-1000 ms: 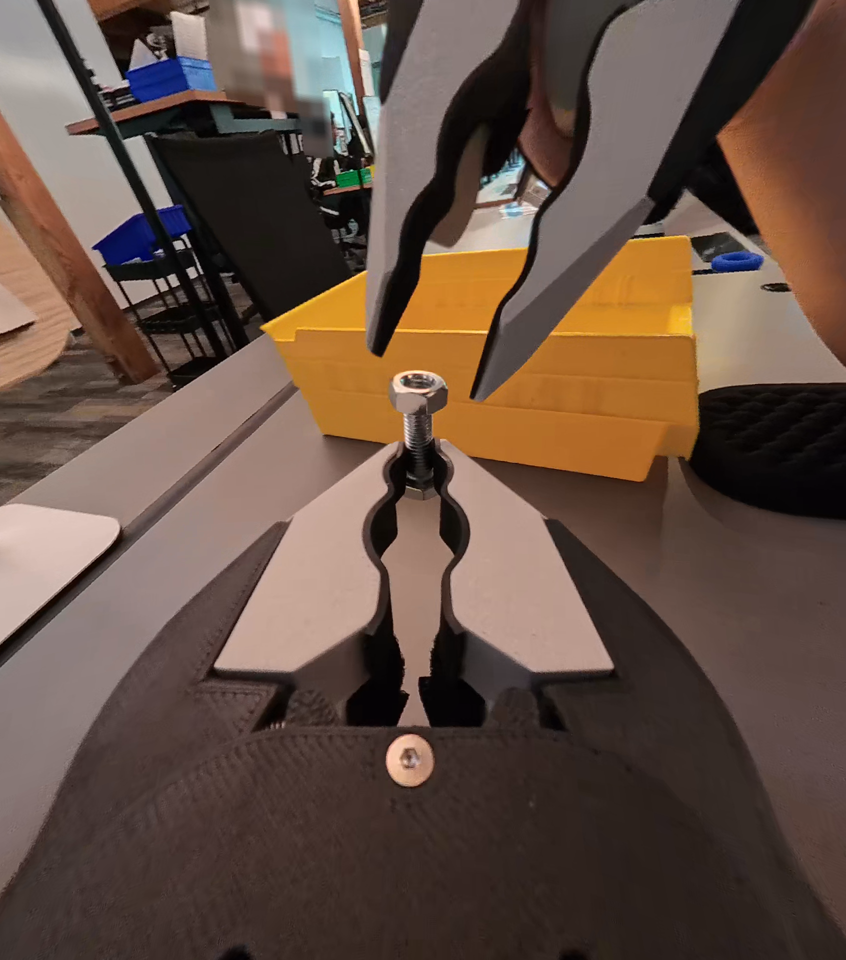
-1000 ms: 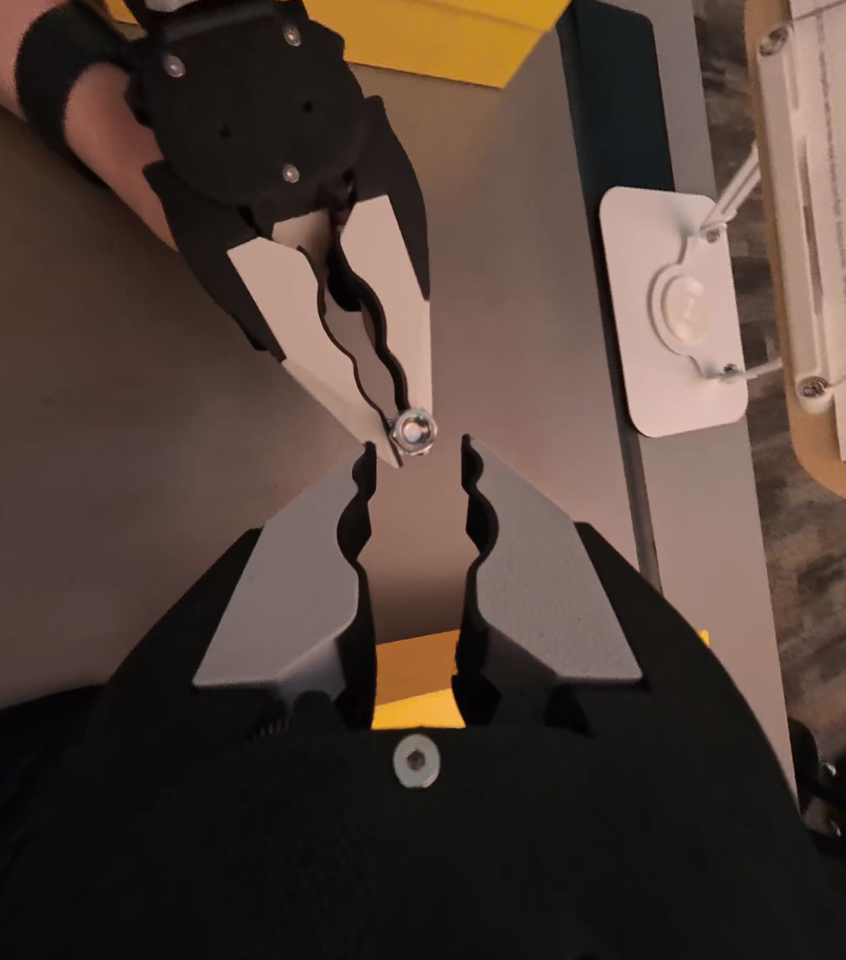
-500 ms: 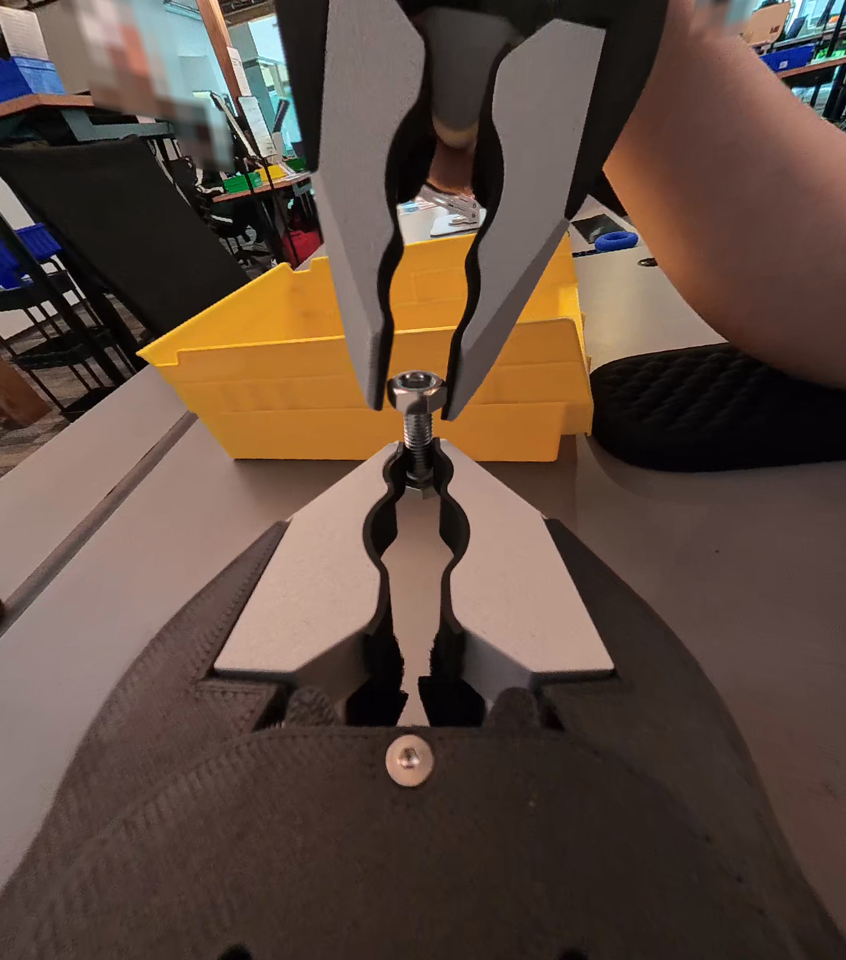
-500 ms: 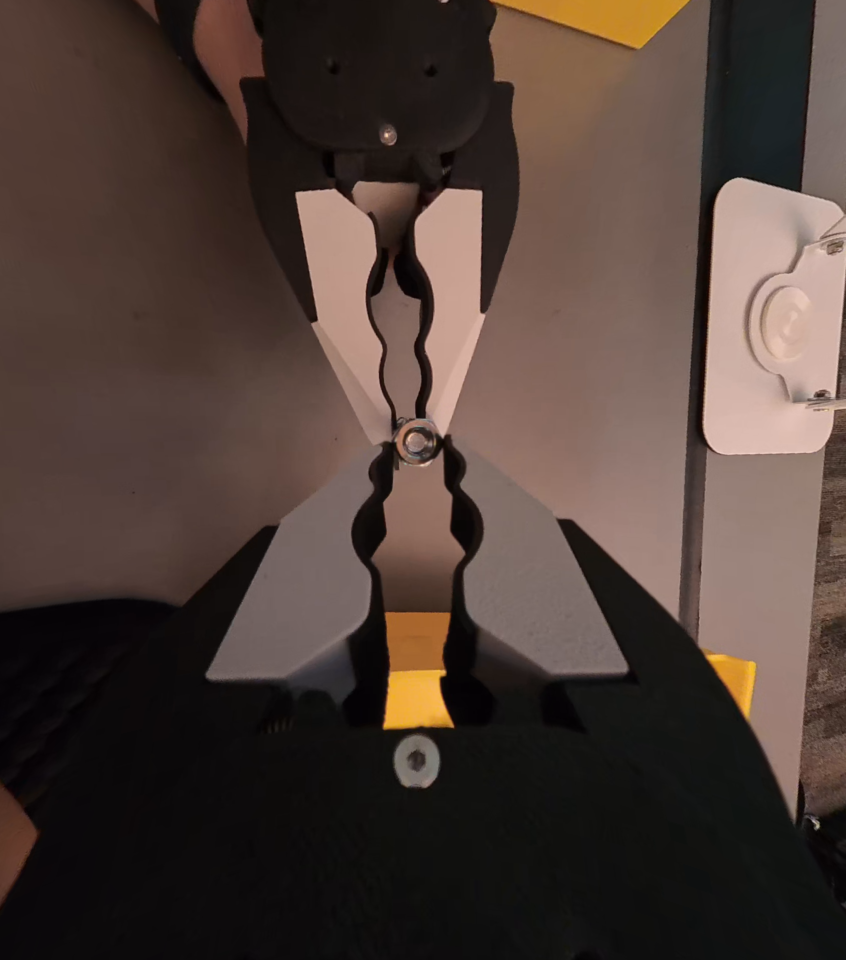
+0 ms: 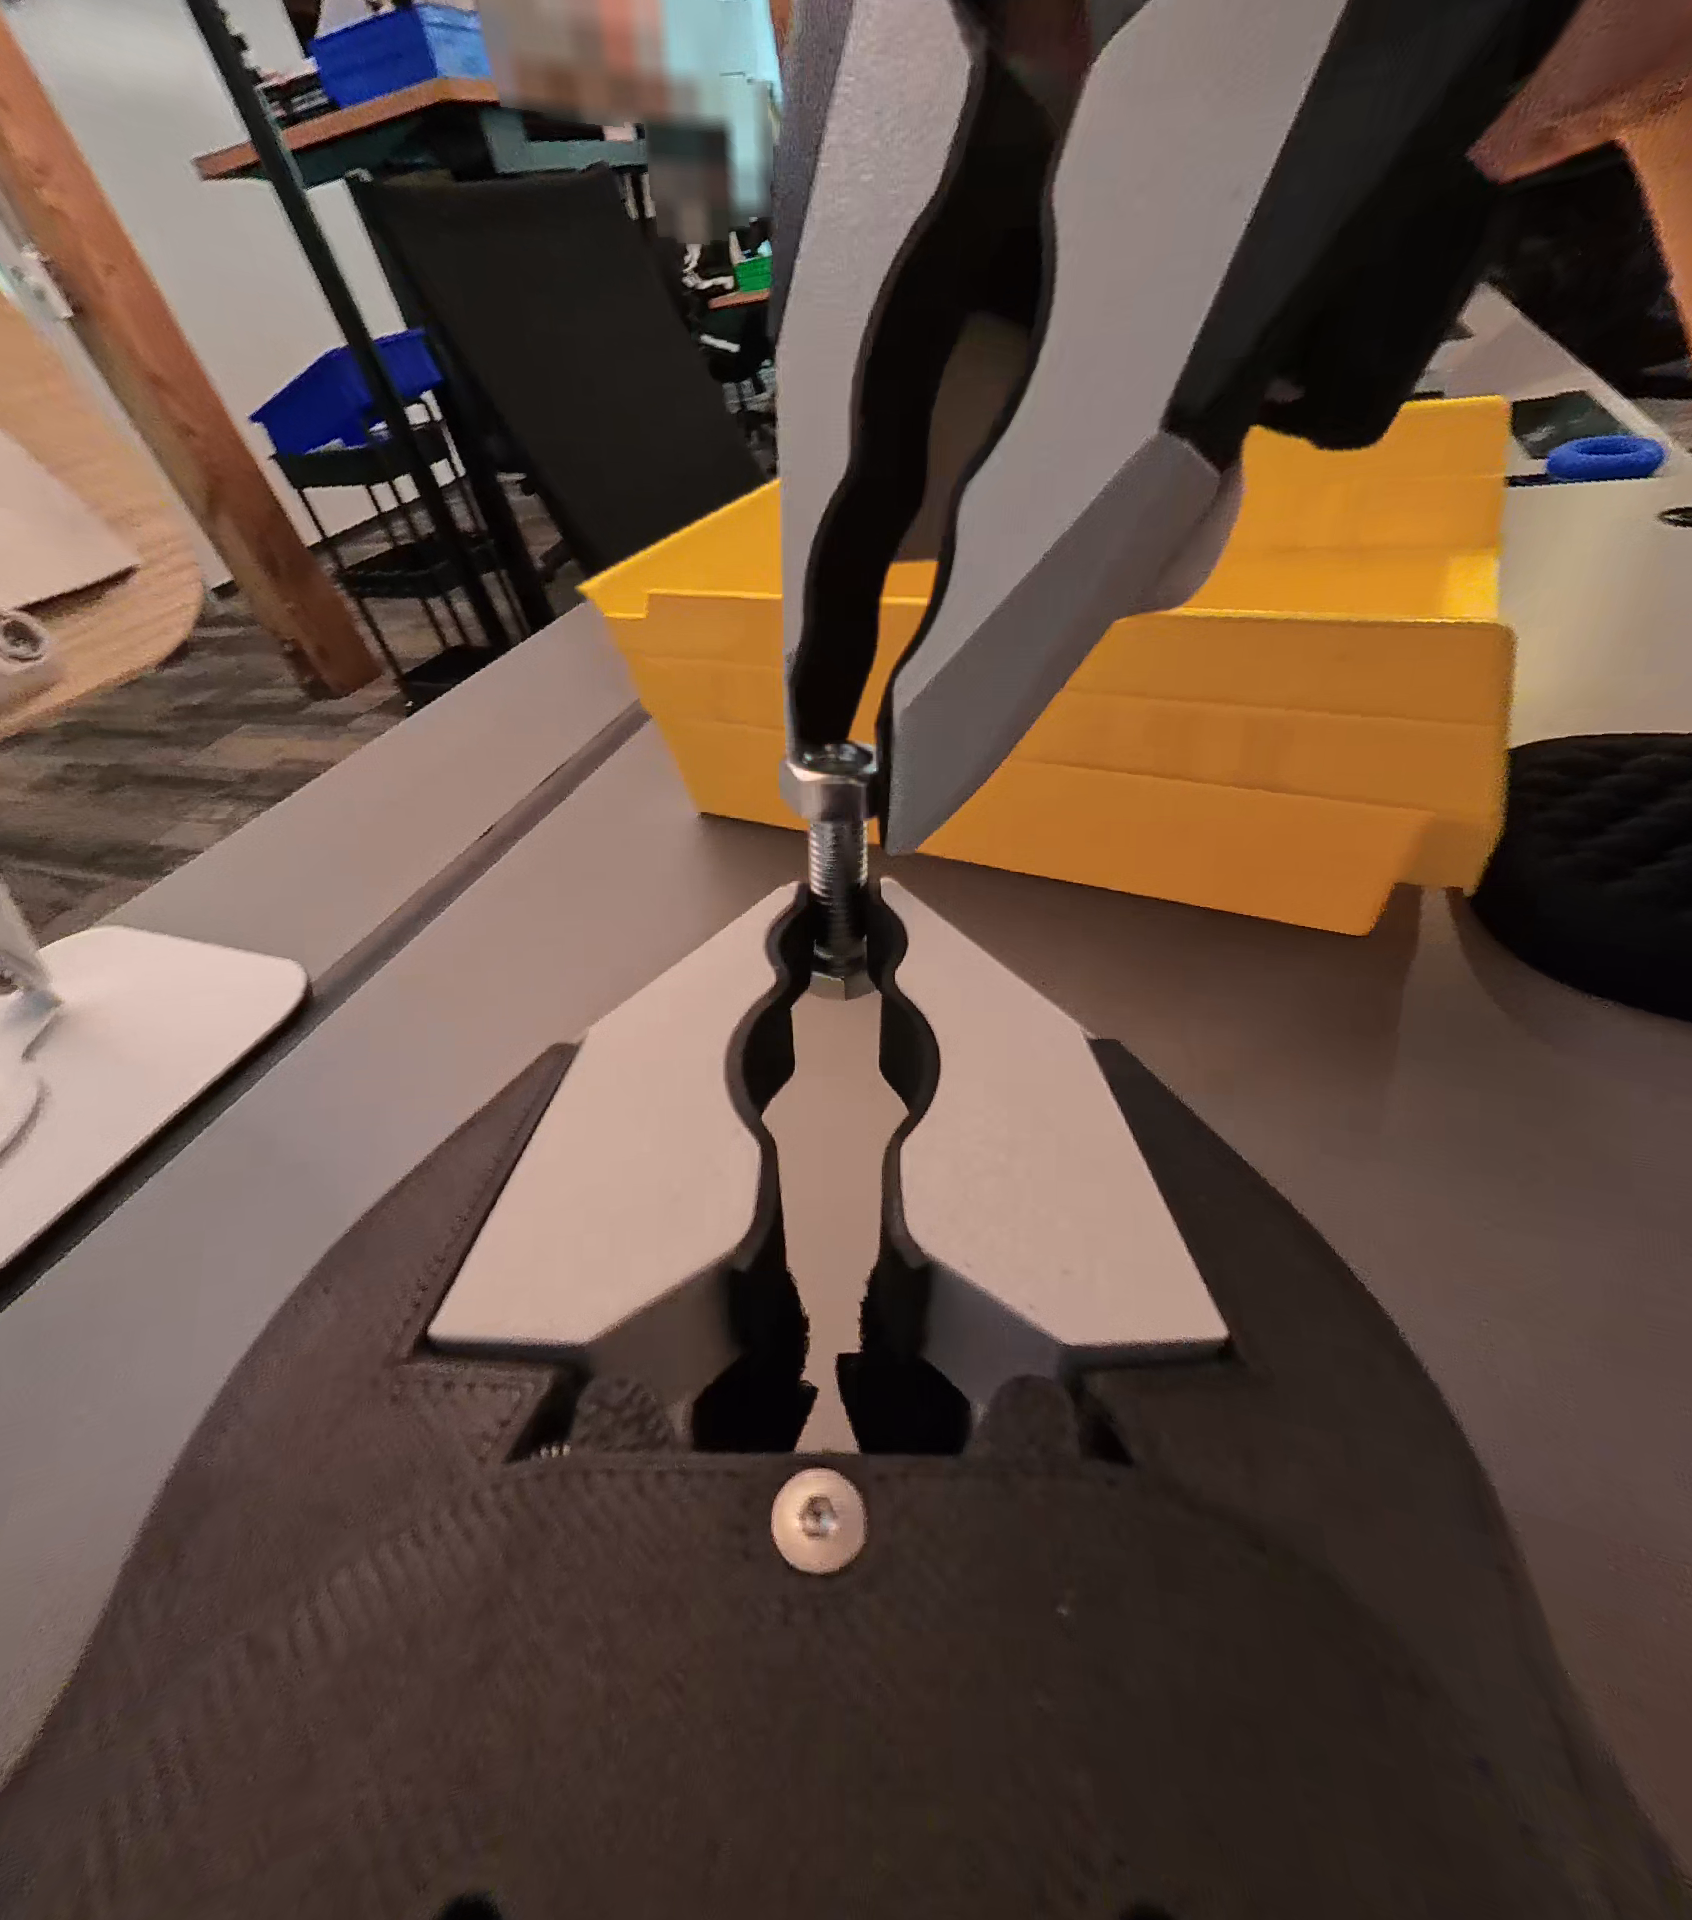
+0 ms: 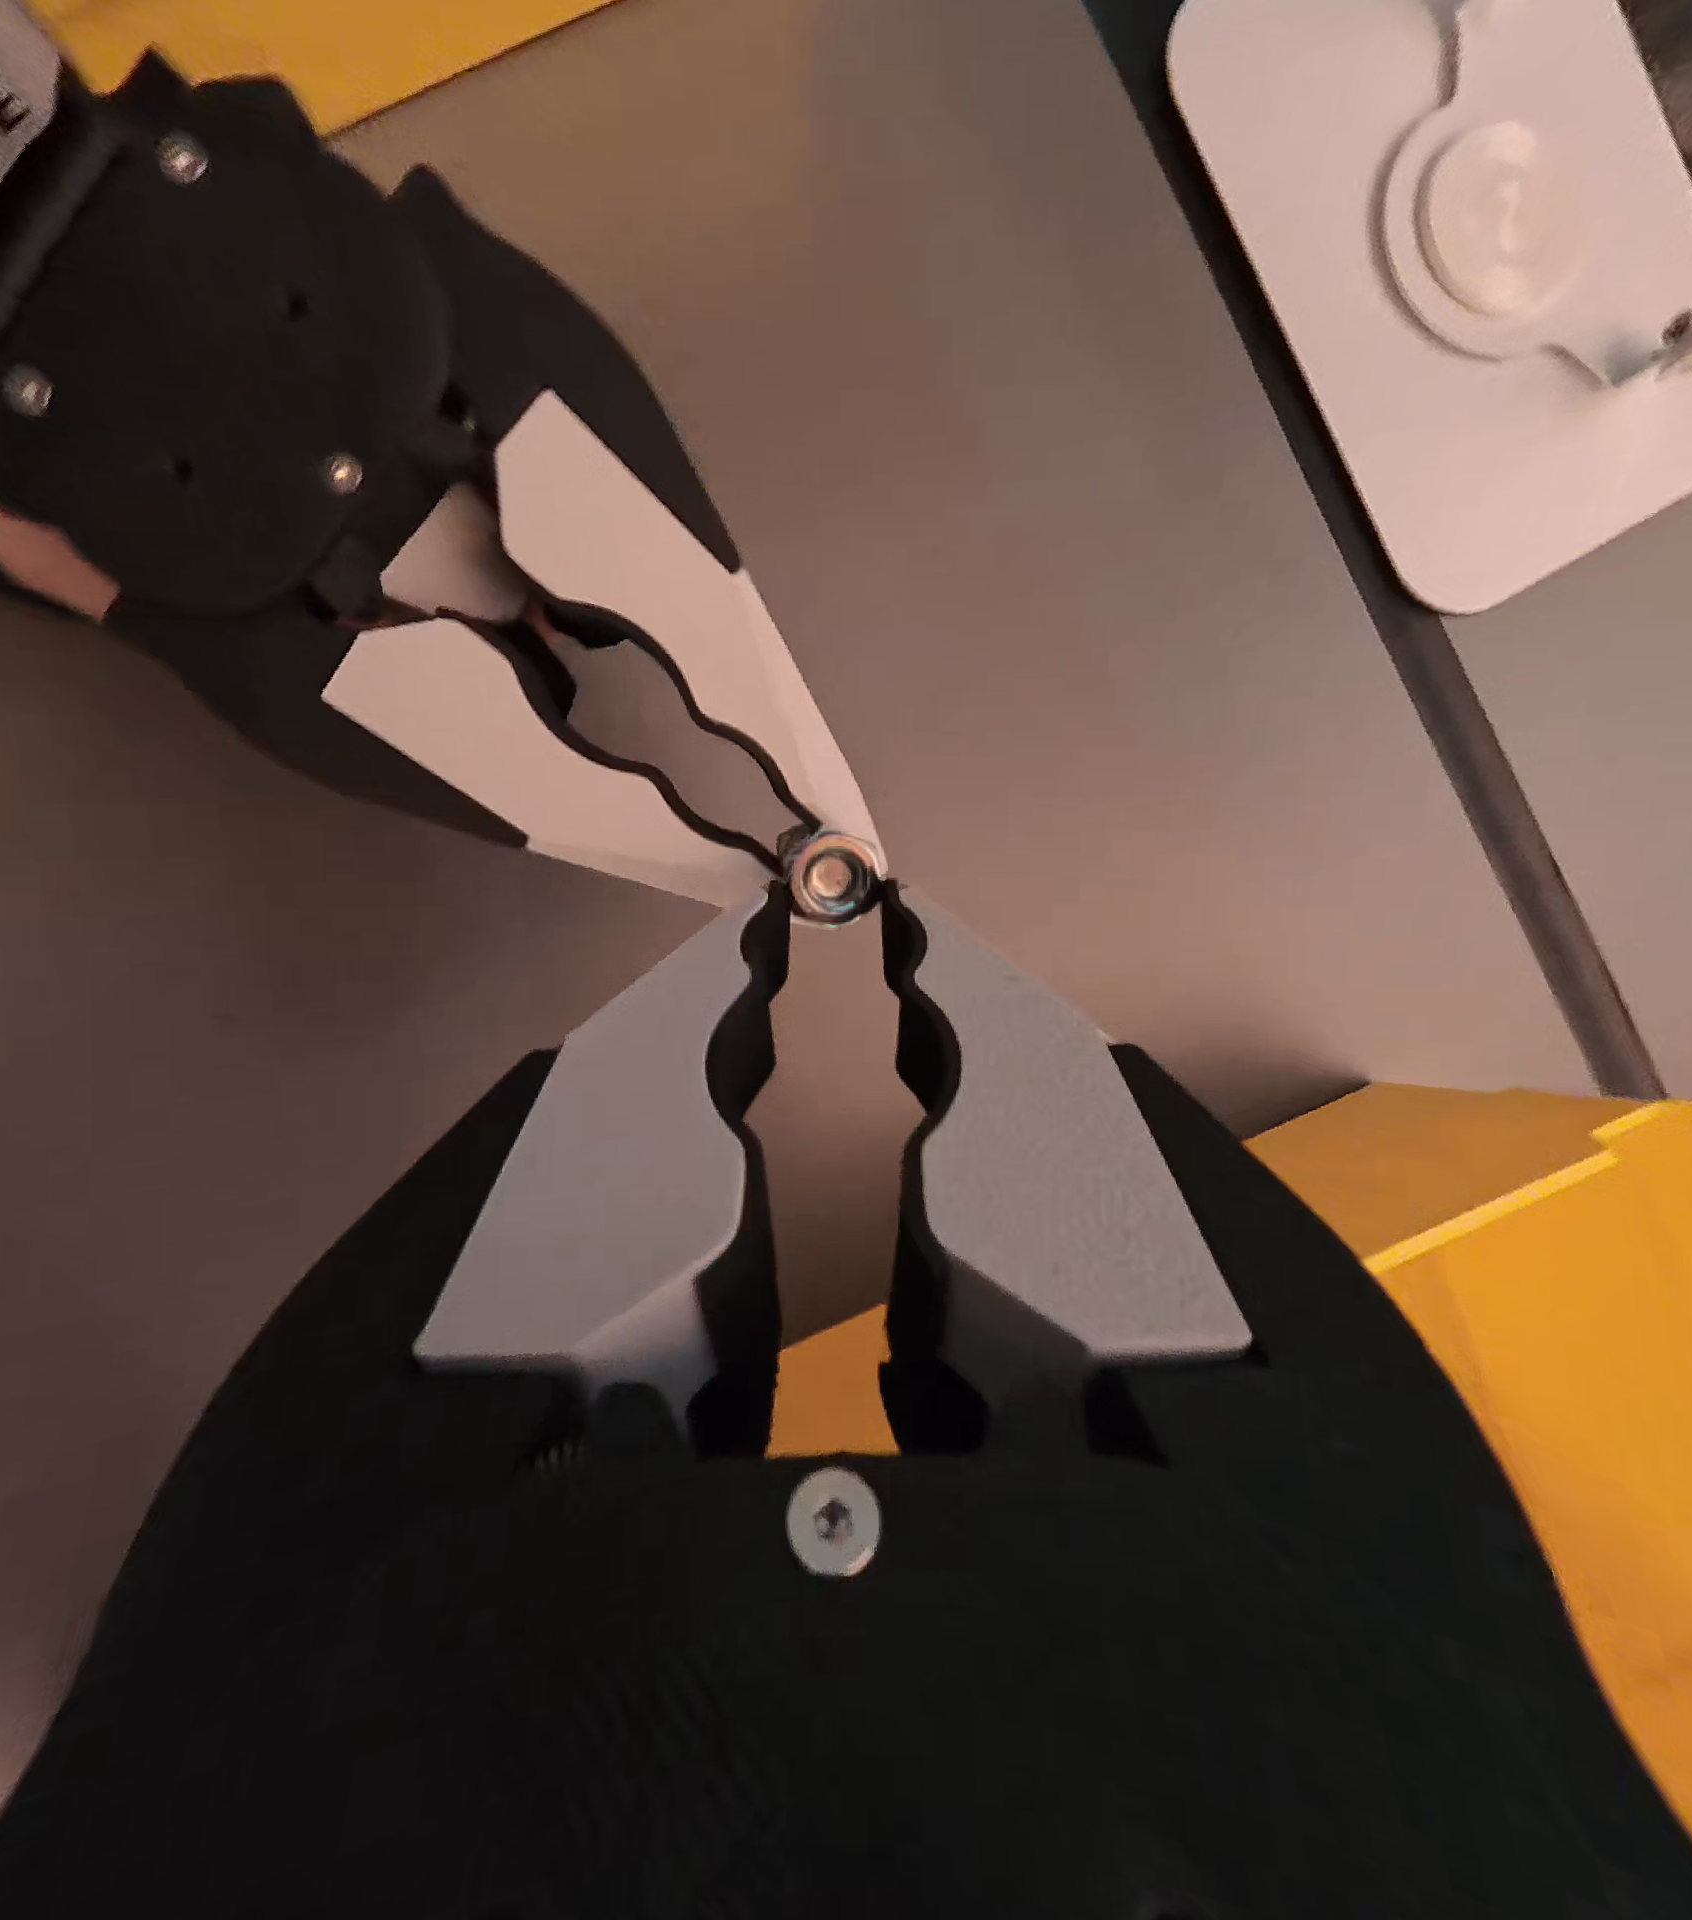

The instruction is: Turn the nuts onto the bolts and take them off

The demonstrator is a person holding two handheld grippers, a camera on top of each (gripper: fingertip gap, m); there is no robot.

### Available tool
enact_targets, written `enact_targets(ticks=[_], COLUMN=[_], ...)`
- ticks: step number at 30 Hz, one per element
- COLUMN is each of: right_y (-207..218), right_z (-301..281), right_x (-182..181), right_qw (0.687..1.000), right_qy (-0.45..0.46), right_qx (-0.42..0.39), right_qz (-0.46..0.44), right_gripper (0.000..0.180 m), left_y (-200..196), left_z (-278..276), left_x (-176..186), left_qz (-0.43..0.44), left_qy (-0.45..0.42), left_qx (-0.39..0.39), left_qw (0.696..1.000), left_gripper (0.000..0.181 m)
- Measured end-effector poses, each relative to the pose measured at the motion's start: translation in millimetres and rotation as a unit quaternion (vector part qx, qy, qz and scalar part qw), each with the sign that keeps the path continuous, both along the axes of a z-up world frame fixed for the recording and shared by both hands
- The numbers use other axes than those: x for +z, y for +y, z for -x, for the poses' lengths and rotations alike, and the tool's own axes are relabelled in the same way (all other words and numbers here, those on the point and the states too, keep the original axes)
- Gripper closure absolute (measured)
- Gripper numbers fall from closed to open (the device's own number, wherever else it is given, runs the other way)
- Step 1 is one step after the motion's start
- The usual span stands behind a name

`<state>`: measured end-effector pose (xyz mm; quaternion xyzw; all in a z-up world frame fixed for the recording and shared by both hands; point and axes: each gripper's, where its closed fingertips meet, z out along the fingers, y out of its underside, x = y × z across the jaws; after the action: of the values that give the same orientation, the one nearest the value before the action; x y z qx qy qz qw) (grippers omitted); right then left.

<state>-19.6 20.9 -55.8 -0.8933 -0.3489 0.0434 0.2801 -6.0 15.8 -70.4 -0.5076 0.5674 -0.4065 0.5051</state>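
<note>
A silver bolt (image 5: 834, 883) stands upright in my left gripper (image 5: 837, 920), which is shut on its lower shank just above the hex head. A silver nut (image 5: 826, 792) sits at the top of the bolt's thread. My right gripper (image 5: 842, 764) comes down from above with its fingertips closed on the nut's two sides. In the right wrist view, I look down on the nut (image 6: 826, 883) and the bolt's end, pinched between my right gripper's tips (image 6: 831, 902). The left gripper (image 6: 806, 844) reaches in from the upper left.
A yellow bin (image 5: 1185, 727) stands just behind the bolt and shows under my right gripper (image 6: 1548, 1351). A black mat (image 5: 1652, 883) lies to the right. A white stand base (image 5: 94, 1039) sits at the table's left edge. A blue ring (image 5: 1600, 457) lies far back. My two grippers' fingertips are within a few centimetres of each other.
My right gripper came down over the bolt, closed on the nut, then twisted round it. The left gripper kept its hold on the bolt and swung slightly.
</note>
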Motion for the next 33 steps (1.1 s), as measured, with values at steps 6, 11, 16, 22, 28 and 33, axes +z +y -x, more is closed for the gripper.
enact_targets(ticks=[6,11,16,22,28,33], right_y=[1.2,3.2,9.9,2.8,-7.8,-5.4], right_z=[6.3,-3.7,3.2,12.2,9.0,16.2], right_x=[-1.3,8.9,22.0,5.5,6.6,1.7], right_qw=[0.997,0.999,0.996,0.998,0.997,0.997], right_qy=[0.050,0.040,0.023,0.020,0.009,0.007], right_qx=[-0.041,-0.018,0.042,0.058,0.070,0.079], right_qz=[0.036,0.001,-0.076,-0.029,-0.021,-0.019], right_gripper=[0.160,0.154,0.139,0.125,0.132,0.119], left_y=[13.1,20.6,18.4,13.6,16.8,13.4], left_z=[3.0,6.7,5.6,4.5,5.2,4.3], left_x=[1.0,7.1,6.0,6.5,6.2,6.3], left_qz=[0.017,0.031,0.025,0.007,0.022,0.016], left_qy=[0.000,-0.015,-0.014,-0.012,-0.014,-0.014], left_qx=[0.029,0.038,0.034,0.029,0.031,0.025], left_qw=[0.999,0.999,0.999,0.999,0.999,0.999], left_gripper=[0.173,0.173,0.173,0.173,0.173,0.173])
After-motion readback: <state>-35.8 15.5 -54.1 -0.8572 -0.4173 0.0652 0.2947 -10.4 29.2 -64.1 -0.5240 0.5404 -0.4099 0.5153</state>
